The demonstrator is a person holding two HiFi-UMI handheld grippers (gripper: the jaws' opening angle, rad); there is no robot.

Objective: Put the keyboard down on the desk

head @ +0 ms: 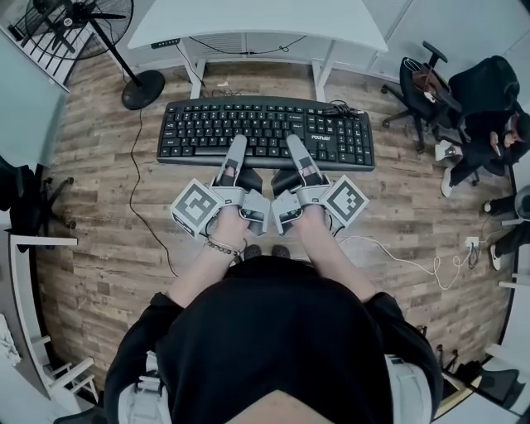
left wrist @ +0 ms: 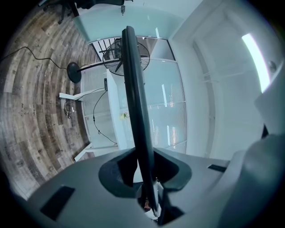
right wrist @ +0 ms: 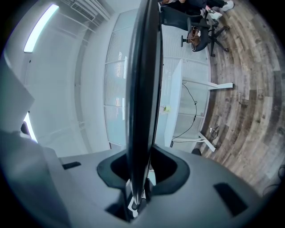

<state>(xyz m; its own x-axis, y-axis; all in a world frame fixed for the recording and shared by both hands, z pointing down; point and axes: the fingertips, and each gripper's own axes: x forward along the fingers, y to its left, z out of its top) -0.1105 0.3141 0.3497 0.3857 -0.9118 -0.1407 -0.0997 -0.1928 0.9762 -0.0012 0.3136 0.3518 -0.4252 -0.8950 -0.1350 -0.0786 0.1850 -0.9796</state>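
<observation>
– So, where's the keyboard (head: 265, 132)?
– Clamped by its near edge in both: left tool (head: 236, 156) and right tool (head: 298, 156), jaws narrow on it, with the rest sticking out ahead of them. The surface (head: 257, 25) lies beyond the tips.
– Risk?
– Thin edge grip, long overhang. I'd guess it could pivot or slip to the floor (head: 99, 207) below if one tool leads.

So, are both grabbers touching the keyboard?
Touching: the left gripper and right gripper each pinch the keyboard edge, seen in their own views.
</observation>
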